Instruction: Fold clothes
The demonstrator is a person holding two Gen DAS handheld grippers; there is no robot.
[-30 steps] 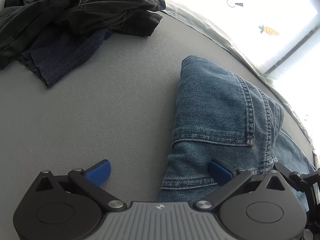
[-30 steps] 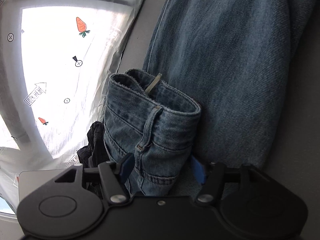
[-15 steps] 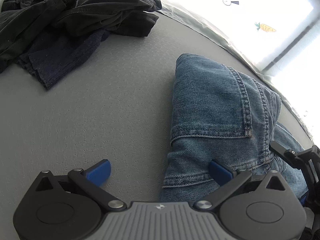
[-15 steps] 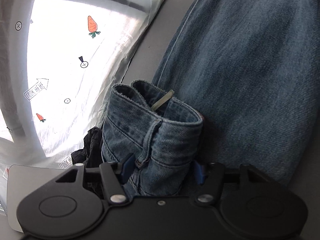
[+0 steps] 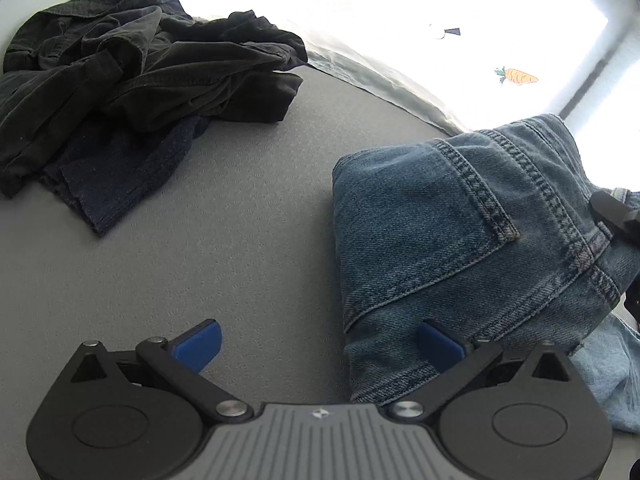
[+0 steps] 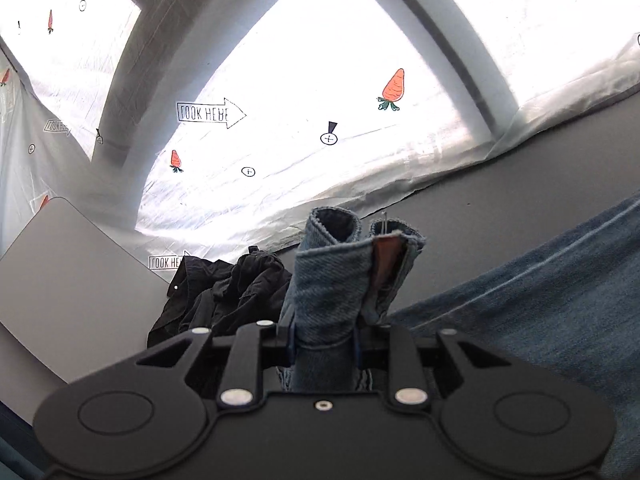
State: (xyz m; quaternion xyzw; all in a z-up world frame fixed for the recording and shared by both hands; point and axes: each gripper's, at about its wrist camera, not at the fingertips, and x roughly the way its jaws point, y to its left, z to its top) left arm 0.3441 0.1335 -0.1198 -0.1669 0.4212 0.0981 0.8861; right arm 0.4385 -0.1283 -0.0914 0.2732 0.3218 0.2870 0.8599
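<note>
Closing on the jeans' waistband [image 6: 326, 280] to lift it for folding, the right gripper [image 6: 324, 346] pinches denim while the left gripper [image 5: 318, 346] gapes wide, empty.

You are carrying a left hand-held gripper [image 5: 318, 346] with a grey ribbed body, black round housings, silver screws and blue fingers [image 5: 198, 346]; your right hand-held gripper [image 6: 324, 344] is showing all black with silver screws.
</note>
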